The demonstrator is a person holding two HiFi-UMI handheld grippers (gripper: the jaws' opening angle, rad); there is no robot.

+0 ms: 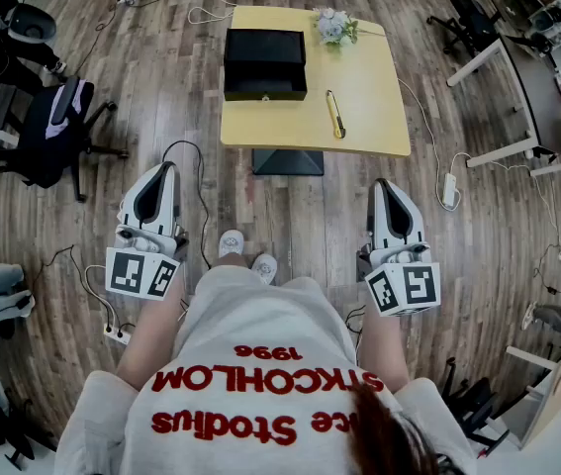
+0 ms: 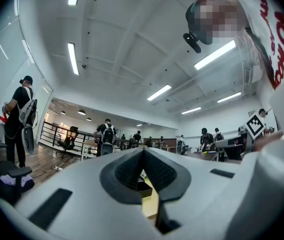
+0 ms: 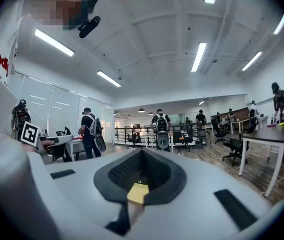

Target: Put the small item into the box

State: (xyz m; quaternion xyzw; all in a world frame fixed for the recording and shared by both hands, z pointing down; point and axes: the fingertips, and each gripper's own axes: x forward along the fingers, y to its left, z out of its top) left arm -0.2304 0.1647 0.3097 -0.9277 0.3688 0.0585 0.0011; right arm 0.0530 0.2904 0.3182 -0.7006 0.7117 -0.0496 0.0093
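Observation:
A black box (image 1: 265, 62) stands open on the far left of the small yellow table (image 1: 379, 117). A slim pen-like item (image 1: 335, 114) lies on the tabletop to the right of the box. I stand back from the table with both grippers held low at my sides. My left gripper (image 1: 166, 166) and right gripper (image 1: 383, 183) point toward the table, both shut and empty. In the left gripper view the jaws (image 2: 143, 151) meet, with a slice of table (image 2: 151, 201) showing below. The right gripper view shows closed jaws (image 3: 142, 151) and a yellow patch of table (image 3: 137, 193).
A small bunch of flowers (image 1: 335, 26) sits at the table's far right corner. An office chair (image 1: 52, 132) stands to the left, and white desks (image 1: 503, 67) and a power strip (image 1: 449, 189) are to the right. Cables trail over the wooden floor. Several people stand farther off.

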